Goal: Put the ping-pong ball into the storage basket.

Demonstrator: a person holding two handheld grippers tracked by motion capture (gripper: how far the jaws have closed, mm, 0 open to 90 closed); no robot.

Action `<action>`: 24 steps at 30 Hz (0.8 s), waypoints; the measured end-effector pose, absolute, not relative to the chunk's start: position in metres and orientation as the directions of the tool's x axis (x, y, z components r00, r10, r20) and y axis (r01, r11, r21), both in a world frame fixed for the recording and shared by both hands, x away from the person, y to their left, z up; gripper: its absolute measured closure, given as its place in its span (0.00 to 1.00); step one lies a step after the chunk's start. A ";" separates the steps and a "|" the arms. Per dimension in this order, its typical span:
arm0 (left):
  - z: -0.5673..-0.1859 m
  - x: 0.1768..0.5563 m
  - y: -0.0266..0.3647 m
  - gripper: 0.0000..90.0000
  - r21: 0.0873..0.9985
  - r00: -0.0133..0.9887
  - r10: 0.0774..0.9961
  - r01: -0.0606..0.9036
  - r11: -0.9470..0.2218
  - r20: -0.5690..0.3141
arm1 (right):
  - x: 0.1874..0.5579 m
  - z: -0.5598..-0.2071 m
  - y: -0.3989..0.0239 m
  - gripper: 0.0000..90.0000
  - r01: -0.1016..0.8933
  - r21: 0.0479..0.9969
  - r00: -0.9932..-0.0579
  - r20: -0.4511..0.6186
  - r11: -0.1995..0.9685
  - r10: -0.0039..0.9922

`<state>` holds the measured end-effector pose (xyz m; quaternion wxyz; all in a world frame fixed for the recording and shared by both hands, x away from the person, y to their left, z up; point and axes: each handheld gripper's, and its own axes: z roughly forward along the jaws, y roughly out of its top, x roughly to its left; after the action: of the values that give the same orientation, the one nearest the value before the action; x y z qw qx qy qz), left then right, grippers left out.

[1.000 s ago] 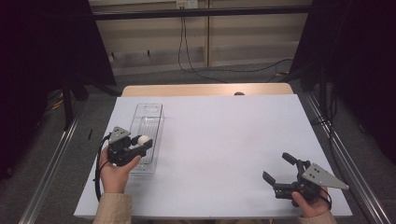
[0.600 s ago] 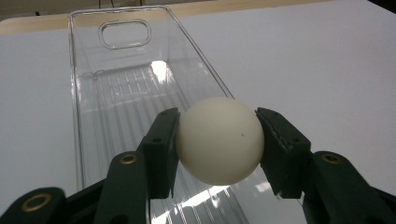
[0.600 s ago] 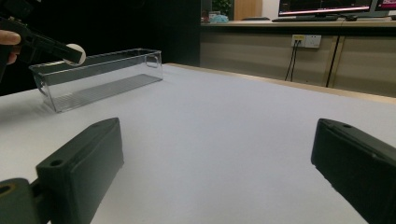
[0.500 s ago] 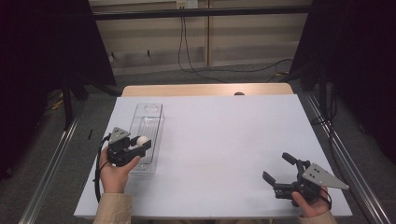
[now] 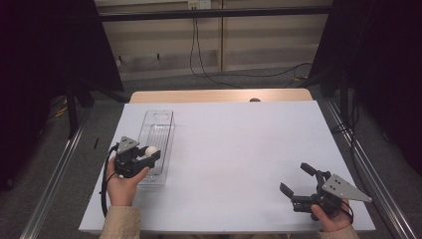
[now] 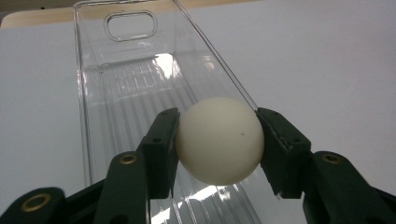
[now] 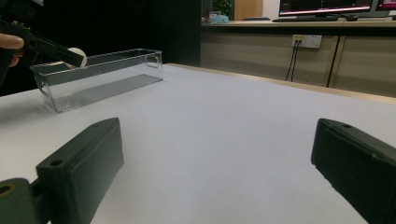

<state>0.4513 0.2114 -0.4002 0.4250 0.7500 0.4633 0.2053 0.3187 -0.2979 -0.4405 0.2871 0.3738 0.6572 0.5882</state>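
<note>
Currently the left gripper (image 5: pixel 149 155) holds a white ball (image 6: pixel 219 140) squeezed between its two black pads, one pad on each side of the ball's widest part. The ball hangs above the near end of a clear plastic bin (image 5: pixel 158 130), a long narrow tray with a ribbed floor and a cut-out handle at its far wall; it stands on the left part of the white table (image 5: pixel 239 144). In the high view the ball (image 5: pixel 151 150) sits over the bin's near half, clear of the floor below it. The right gripper (image 5: pixel 297 185) rests low at the table's near right corner, well apart from the bin, jaws spread wide with nothing between them.

Judged step: ball about to be let go into the bin.

Risks noted:
- Ball is light, smooth and round, so a drop from this height could bounce on the ribbed floor and hop over the low clear wall.
- Release point looks close to the bin's right-hand wall in the left gripper view; a ball that clips the rim would roll away across the bare table.
- Pads grip only on a narrow band, so any tilt of the hand could let the ball squirt out sideways early.
- The bin looks light and a knock from the jaws might shove it.
</note>
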 end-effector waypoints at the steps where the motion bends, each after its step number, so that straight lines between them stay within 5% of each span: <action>1: -0.400 0.451 0.212 0.57 0.825 0.487 0.869 0.524 -0.212 -0.086 | 0.319 -0.440 -0.298 0.02 0.153 0.988 -0.556 0.061 0.029 0.829; 24: -0.407 0.453 0.216 0.57 0.812 0.470 0.880 0.540 -0.221 -0.073 | 0.319 -0.440 -0.298 0.02 0.153 0.988 -0.557 0.063 0.027 0.828</action>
<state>0.4527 0.2156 -0.4071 0.4092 0.7534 0.4710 0.2077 0.3188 -0.2977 -0.4403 0.2866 0.3735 0.6568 0.5890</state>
